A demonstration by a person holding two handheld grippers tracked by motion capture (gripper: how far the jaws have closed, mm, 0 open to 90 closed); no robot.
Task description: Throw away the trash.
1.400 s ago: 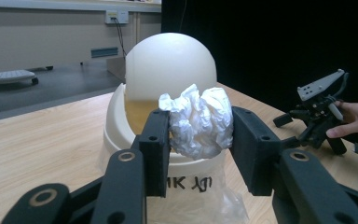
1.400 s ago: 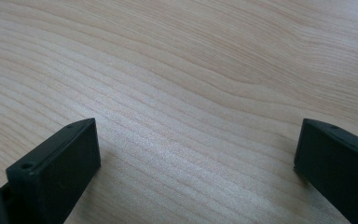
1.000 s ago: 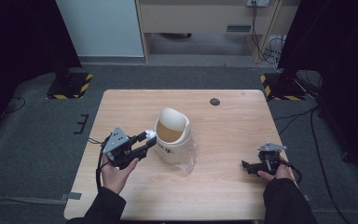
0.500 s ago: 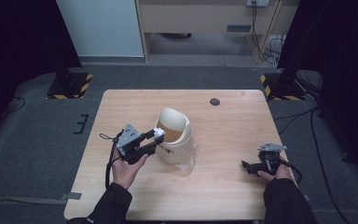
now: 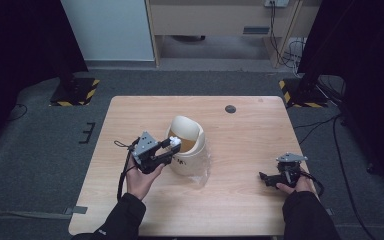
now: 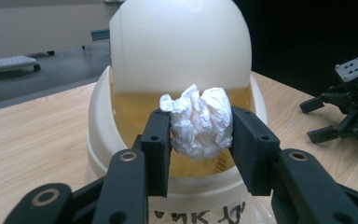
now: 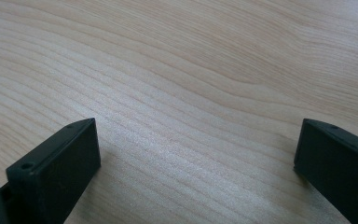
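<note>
A cream desktop bin (image 5: 186, 145) with a domed hood and an open mouth stands in the middle of the wooden table (image 5: 240, 135). My left gripper (image 5: 173, 146) is shut on a crumpled white paper ball (image 5: 175, 142), held right at the bin's mouth. In the left gripper view the paper ball (image 6: 199, 120) is squeezed between both pads in front of the bin (image 6: 182, 51) and its yellowish inside. My right gripper (image 5: 266, 178) rests low on the table at the right. Its jaws stand wide apart over bare wood (image 7: 191, 107).
A small dark round disc (image 5: 230, 109) lies near the table's far edge. A clear plastic film (image 5: 202, 172) shows at the bin's base on the near right. Black stands and cables flank the table on the grey carpet.
My left gripper has carried the paper ball to the right, from beside the bin up to its mouth. The right gripper has stayed still.
</note>
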